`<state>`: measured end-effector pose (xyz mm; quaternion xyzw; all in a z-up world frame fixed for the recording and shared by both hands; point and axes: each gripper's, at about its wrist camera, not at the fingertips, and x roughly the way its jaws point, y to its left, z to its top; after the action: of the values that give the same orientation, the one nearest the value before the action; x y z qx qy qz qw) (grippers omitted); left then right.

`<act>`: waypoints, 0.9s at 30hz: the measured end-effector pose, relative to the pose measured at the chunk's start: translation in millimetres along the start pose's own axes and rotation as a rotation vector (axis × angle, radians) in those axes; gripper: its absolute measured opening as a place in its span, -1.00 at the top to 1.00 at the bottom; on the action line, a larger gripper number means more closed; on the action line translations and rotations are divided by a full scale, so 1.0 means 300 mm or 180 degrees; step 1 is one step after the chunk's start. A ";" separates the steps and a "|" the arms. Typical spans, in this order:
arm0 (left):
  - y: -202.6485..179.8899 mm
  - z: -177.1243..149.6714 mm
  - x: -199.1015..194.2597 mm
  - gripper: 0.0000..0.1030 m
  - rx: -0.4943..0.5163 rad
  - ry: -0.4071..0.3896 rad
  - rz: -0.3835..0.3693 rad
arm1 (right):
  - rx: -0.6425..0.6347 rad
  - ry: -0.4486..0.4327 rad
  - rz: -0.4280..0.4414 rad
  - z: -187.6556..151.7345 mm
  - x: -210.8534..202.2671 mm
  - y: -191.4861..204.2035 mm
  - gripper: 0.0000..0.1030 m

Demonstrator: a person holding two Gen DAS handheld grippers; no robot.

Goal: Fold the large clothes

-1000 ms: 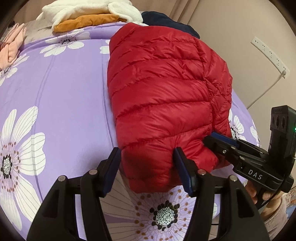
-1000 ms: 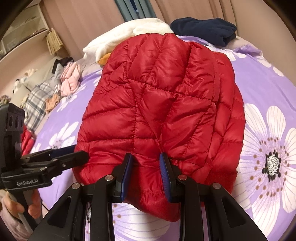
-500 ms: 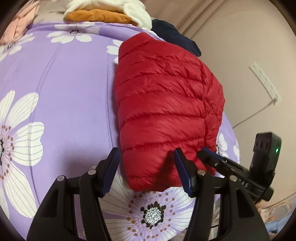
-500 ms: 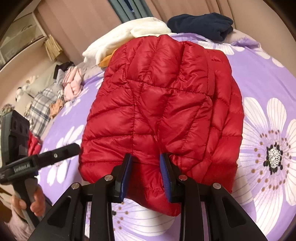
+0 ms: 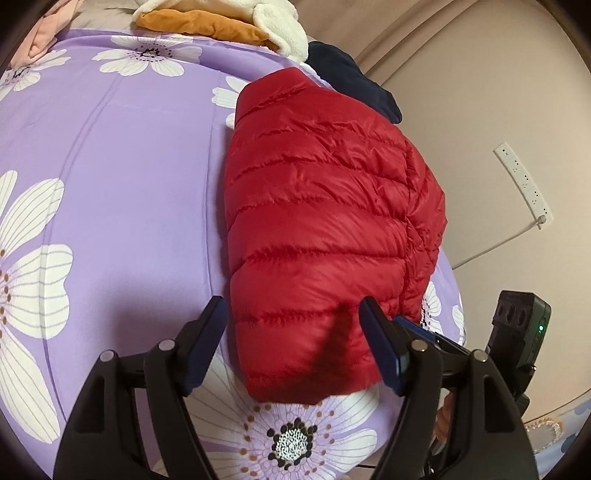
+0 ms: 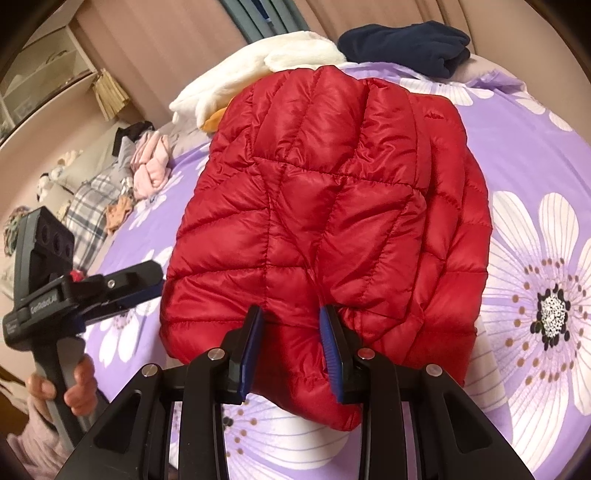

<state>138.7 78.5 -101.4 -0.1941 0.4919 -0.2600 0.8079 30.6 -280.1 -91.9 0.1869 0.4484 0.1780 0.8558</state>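
Observation:
A red quilted puffer jacket lies folded into a compact block on a purple flowered bedspread. It also shows in the right wrist view. My left gripper is open, its jaws wide apart above the jacket's near end, holding nothing. My right gripper is partly open, its blue pads on either side of a bulge at the jacket's near edge; whether they pinch it is unclear. The left gripper body shows at the jacket's left side in the right wrist view.
A white fleece and orange garment and a folded navy garment lie at the far end of the bed. Pink and plaid clothes sit at the bed's left. A wall with a power strip is close on the right.
My left gripper has drawn back and risen from the jacket's near end, jaws still open. My right gripper's jaws have widened a little at the jacket's edge.

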 end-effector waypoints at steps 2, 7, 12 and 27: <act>0.005 0.009 0.010 -0.43 -0.0016 0.0014 -0.0013 | -0.0013 0.0009 0.0027 -0.001 -0.002 -0.005 0.41; 0.017 0.024 0.046 -0.43 -0.0040 0.0081 0.0010 | -0.0019 0.0029 0.0112 -0.001 -0.011 -0.029 0.40; 0.020 0.029 0.076 -0.55 -0.0045 0.0153 0.0002 | 0.0064 0.0038 0.0264 -0.006 -0.019 -0.053 0.30; 0.012 0.058 0.141 -0.68 0.0049 0.0272 0.0122 | 0.0331 0.0049 0.0596 0.006 -0.042 -0.114 0.19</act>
<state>171.1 56.5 -125.1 -0.1671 0.5276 -0.2564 0.7925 29.9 -316.0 -98.4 0.2708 0.4442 0.2352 0.8210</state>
